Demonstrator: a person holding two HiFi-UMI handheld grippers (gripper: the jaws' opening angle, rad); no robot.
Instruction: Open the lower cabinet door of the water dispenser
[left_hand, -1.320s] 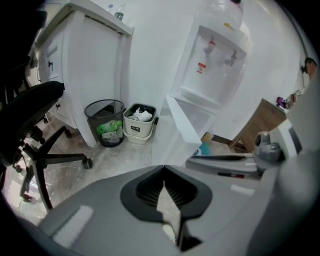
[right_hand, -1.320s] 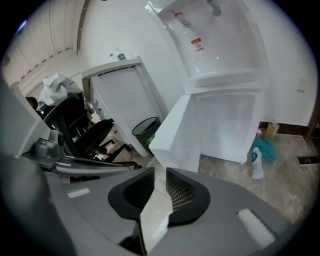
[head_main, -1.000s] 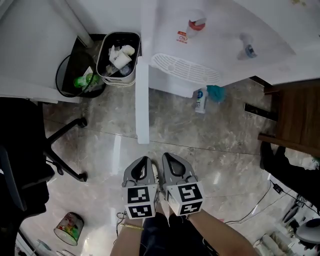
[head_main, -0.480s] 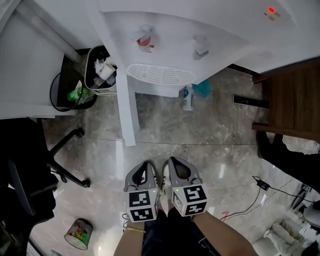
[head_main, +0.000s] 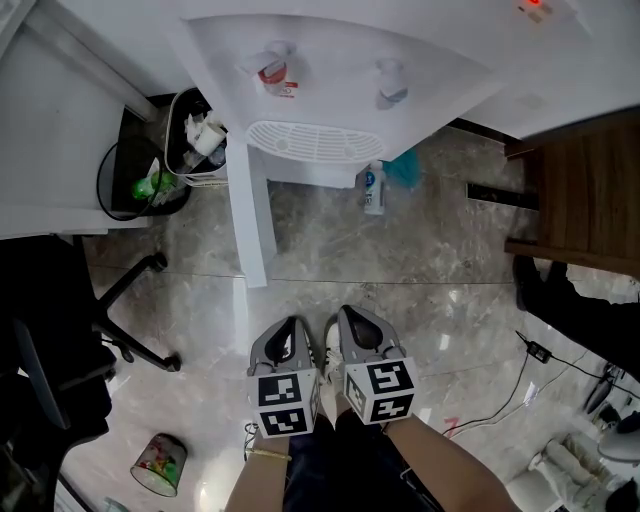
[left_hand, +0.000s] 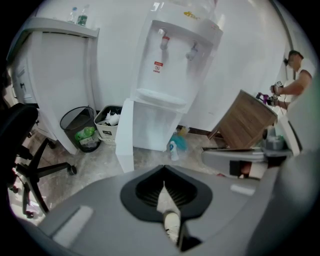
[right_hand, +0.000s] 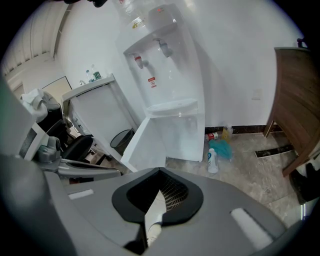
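Note:
The white water dispenser (head_main: 330, 60) stands at the top of the head view, with two taps and a drip tray (head_main: 315, 142). Its lower cabinet door (head_main: 250, 215) is swung out to the left, edge-on toward me. In the left gripper view the door (left_hand: 125, 132) stands open beside the cabinet, and the right gripper view shows the same door (right_hand: 142, 145). My left gripper (head_main: 283, 345) and right gripper (head_main: 358, 340) hang side by side over the floor, well short of the dispenser. Both are shut with nothing between the jaws (left_hand: 163, 185) (right_hand: 159, 192).
A white waste bin (head_main: 195, 140) and a round black bin (head_main: 135, 175) stand left of the dispenser. A cleaner bottle (head_main: 372, 190) lies at its base. An office chair (head_main: 60, 340) is at the left, a wooden cabinet (head_main: 580, 190) at the right, and cables (head_main: 540, 350) lie on the floor.
Both grippers, still shut and side by side, have drawn back a little from the dispenser and risen. The head view now shows more of the dispenser's front. The door stays open.

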